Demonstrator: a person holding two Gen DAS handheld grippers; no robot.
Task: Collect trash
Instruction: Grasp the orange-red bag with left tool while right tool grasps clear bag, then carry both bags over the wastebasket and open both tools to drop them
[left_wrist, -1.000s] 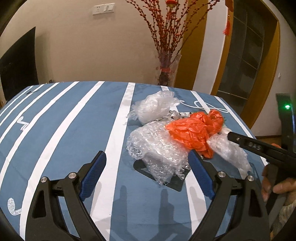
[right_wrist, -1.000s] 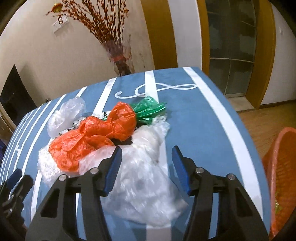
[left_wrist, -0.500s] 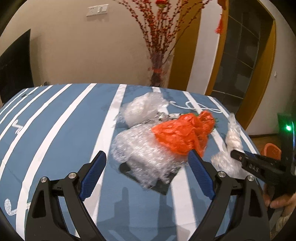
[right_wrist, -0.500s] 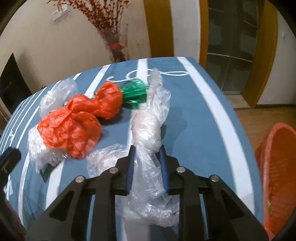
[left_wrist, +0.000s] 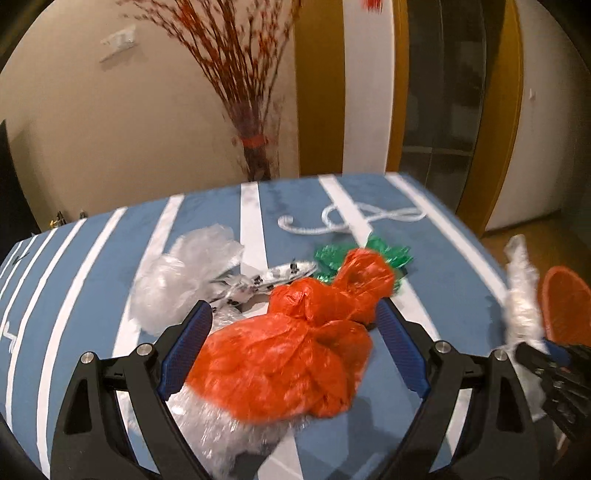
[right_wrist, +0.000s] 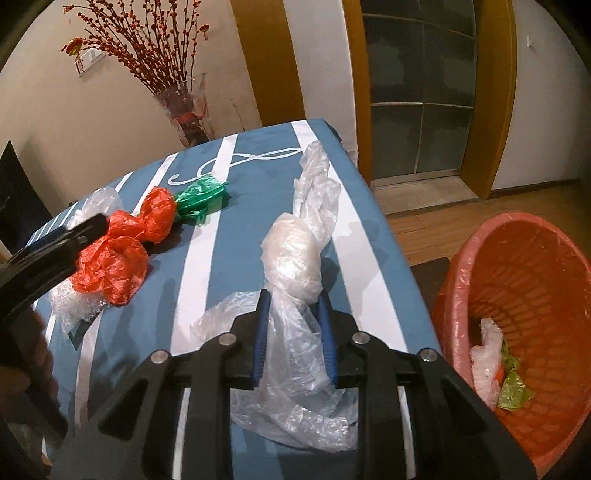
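My right gripper (right_wrist: 293, 317) is shut on a clear plastic bag (right_wrist: 295, 243), lifted near the table's right edge; the same bag (left_wrist: 521, 295) shows at the right of the left wrist view. My left gripper (left_wrist: 293, 332) stands open, its blue pads on either side of an orange plastic bag (left_wrist: 295, 354) without pressing it. The orange bag (right_wrist: 122, 251) lies on bubble wrap (left_wrist: 229, 424). A green bag (left_wrist: 365, 254) and another clear bag (left_wrist: 184, 277) lie behind it. An orange basket (right_wrist: 517, 325) beside the table holds some scraps.
The blue tablecloth with white stripes (right_wrist: 240, 206) covers the table. A vase of red branches (right_wrist: 184, 110) stands behind the far edge. A black-and-white printed strip (left_wrist: 266, 277) lies among the trash. A wooden floor (right_wrist: 461, 221) and door lie to the right.
My right gripper shut on the clear bag and carried it right toward the basket. My left gripper moved forward until its open pads flank the orange bag.
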